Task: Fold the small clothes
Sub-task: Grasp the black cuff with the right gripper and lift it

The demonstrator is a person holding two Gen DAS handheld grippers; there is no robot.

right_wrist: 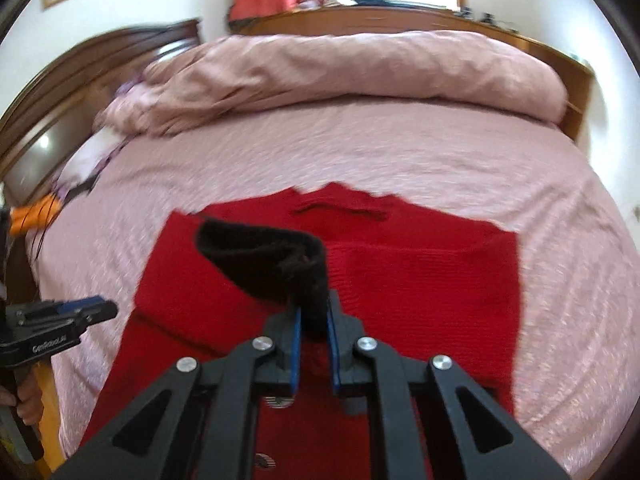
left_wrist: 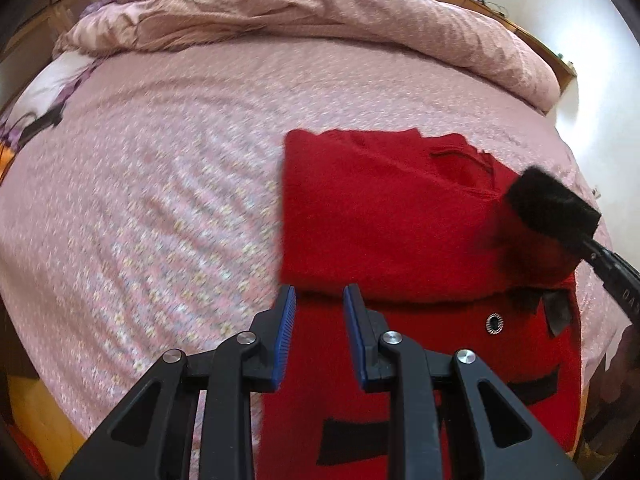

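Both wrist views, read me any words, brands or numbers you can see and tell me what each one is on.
"GenRobot.AI": white lettering on the black body of the left claw, seen in the right wrist view, slightly blurred.
"DA": the first letters of white lettering on the black body of the right claw, cut off at the left wrist view's edge; the rest is unreadable.
Red garment: no readable text.

You have bed with pink patterned sheet, wooden frame. Rumpled pink duvet bunched along far edge. Red garment with black trim lies on sheet at near side, upper part folded over. Pillow partly visible at far left.
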